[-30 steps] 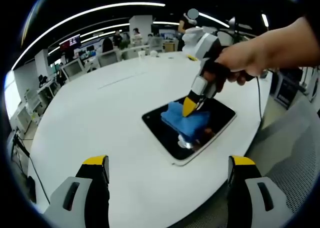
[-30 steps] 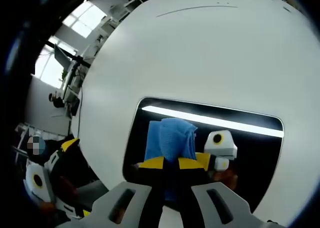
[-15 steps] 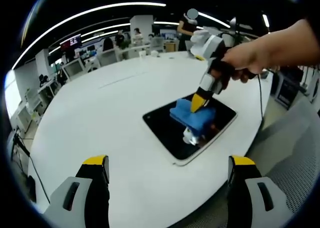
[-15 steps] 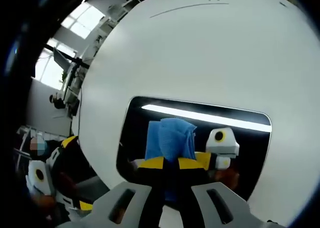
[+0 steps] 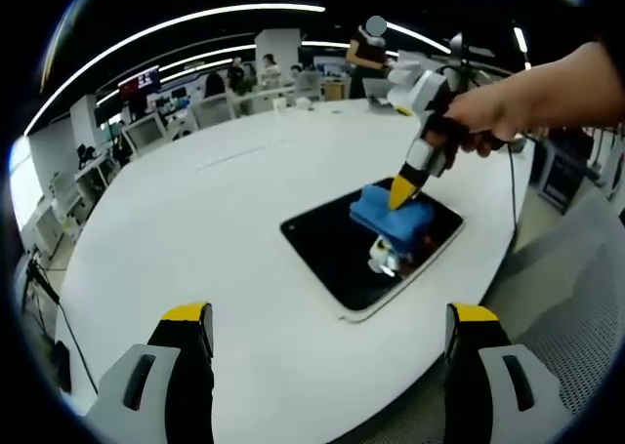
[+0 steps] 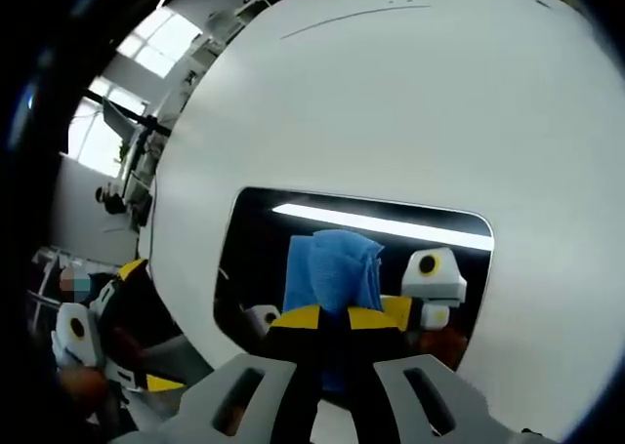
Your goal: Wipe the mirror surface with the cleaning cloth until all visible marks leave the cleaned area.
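White table (image 5: 195, 220); right gripper (image 5: 403, 192) presses cloth (image 5: 391, 213) on mirror (image 5: 337, 254).

A round white table (image 5: 195, 229) carries a dark mirror (image 5: 342, 254) lying flat near its right edge; a blue cloth (image 5: 391, 215) rests on the far part of the glass; the right gripper (image 5: 402, 192), held by a hand (image 5: 498, 122) coming in from the right, has its yellow tips closed on the cloth and pressing it down; the left gripper (image 5: 327, 317) hangs low in front, its two jaws spread wide with nothing between them; an office with desks and screens lies beyond.
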A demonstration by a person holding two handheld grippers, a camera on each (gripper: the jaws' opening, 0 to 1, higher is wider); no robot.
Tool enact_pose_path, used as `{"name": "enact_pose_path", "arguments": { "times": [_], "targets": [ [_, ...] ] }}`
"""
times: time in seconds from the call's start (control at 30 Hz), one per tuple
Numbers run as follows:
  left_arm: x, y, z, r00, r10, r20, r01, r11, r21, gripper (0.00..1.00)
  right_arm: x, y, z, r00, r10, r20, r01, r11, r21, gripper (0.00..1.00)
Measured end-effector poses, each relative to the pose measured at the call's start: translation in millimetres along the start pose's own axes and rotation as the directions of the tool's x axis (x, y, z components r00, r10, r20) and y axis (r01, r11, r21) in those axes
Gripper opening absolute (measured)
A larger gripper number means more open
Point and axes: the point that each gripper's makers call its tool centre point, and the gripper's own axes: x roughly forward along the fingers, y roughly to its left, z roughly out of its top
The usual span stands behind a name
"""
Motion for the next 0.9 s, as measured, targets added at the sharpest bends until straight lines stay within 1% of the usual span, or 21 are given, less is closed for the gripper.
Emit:
{"name": "enact_pose_path", "arguments": {
  "times": [0.33, 0.73, 0.9],
  "targets": [
    [0.5, -0.7, -1.3, 1.000, -0.002, -0.006, 0.002, 1.000, 0.003, 0.99, -9.7, -11.6, -5.0, 1.000, -0.008, 0.007, 0.008, 1.000, 0.014, 0.02],
    [0.7, -0.8, -2.2, 1.000, -0.003, -0.013, 0.003, 1.000, 0.002, 0.99, -15.7, -25.9, -5.9, 1.000, -0.013, -0.008, 0.013, 1.000, 0.021, 0.02],
    [0.6, -0.8, -2.0, 1.000, -0.002, -0.013, 0.002, 1.000, 0.002, 0.99, -19.1, -34.9, -6.7, 1.000, -0.019, -0.013, 0.019, 0.999, 0.027, 0.02]
  ]
}}
